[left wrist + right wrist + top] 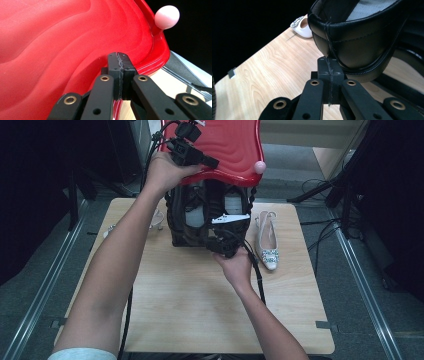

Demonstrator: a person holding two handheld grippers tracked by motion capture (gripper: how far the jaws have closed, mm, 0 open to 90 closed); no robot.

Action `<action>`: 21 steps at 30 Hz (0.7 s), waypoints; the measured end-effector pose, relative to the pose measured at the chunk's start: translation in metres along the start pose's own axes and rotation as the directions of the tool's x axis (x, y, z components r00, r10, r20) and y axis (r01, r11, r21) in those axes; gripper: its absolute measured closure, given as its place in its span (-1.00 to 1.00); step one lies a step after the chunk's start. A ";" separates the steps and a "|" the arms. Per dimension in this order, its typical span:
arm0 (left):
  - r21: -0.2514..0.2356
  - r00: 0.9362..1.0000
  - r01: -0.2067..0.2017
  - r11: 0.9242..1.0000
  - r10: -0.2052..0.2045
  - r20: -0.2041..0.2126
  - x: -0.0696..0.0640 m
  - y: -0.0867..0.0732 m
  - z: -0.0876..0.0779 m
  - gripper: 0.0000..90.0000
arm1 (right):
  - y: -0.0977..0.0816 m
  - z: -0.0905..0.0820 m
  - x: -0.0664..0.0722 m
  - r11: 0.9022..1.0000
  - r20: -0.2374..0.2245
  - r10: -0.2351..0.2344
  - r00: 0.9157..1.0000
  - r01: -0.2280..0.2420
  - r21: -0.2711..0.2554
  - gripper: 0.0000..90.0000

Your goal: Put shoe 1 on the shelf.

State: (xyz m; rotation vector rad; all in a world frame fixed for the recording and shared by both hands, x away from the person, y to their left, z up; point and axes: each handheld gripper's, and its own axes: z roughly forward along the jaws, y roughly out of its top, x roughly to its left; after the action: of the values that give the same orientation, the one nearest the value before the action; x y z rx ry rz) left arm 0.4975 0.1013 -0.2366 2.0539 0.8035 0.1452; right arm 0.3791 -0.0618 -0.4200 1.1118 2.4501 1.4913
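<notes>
A red wavy lid (pixel 230 150) with a pink knob (pixel 260 167) is tilted up over a dark box (pixel 177 227) on the wooden table. My left gripper (pixel 216 163) is shut on the lid's near rim; in the left gripper view its jaws (pixel 120 56) pinch the red lid (pixel 62 50) below the knob (pixel 167 17). Black shoes with grey insoles (pixel 234 205) stand in the box. My right gripper (pixel 222 230) is at the box front. In the right gripper view its jaws (pixel 329 61) are shut at the sole edge of a black shoe (pixel 362 37), above the tabletop.
A white slingback shoe (pixel 267 242) with a jewelled toe lies right of the box, also seen far off as a white shoe (pixel 302 26). Another pale shoe (pixel 156 219) lies left of the box behind my left forearm. Bare wooden table (pixel 200 305) lies in front. Cables lie on the floor.
</notes>
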 end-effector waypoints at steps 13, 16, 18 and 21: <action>-0.006 1.000 0.003 1.000 -0.003 0.005 0.001 -0.001 -0.001 1.00 | 0.024 0.016 -0.009 1.000 0.029 0.026 0.999 -0.025 -0.010 1.00; -0.002 1.000 -0.005 1.000 0.005 0.000 0.001 -0.001 -0.001 1.00 | 0.030 0.021 -0.011 0.999 0.015 0.041 0.999 -0.041 -0.013 1.00; -0.007 1.000 -0.001 1.000 0.001 -0.001 0.000 -0.001 -0.001 1.00 | 0.034 0.025 -0.011 0.999 0.013 0.046 0.999 -0.046 -0.015 1.00; -0.009 1.000 -0.004 1.000 0.004 -0.005 0.000 -0.002 -0.001 1.00 | 0.039 0.031 -0.011 0.998 0.007 0.056 0.998 -0.056 -0.010 1.00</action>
State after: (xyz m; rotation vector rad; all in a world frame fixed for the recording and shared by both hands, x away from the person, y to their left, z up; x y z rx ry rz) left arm 0.4963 0.1024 -0.2373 2.0471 0.8005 0.1557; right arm 0.4209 -0.0349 -0.4082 1.1909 2.4236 1.5105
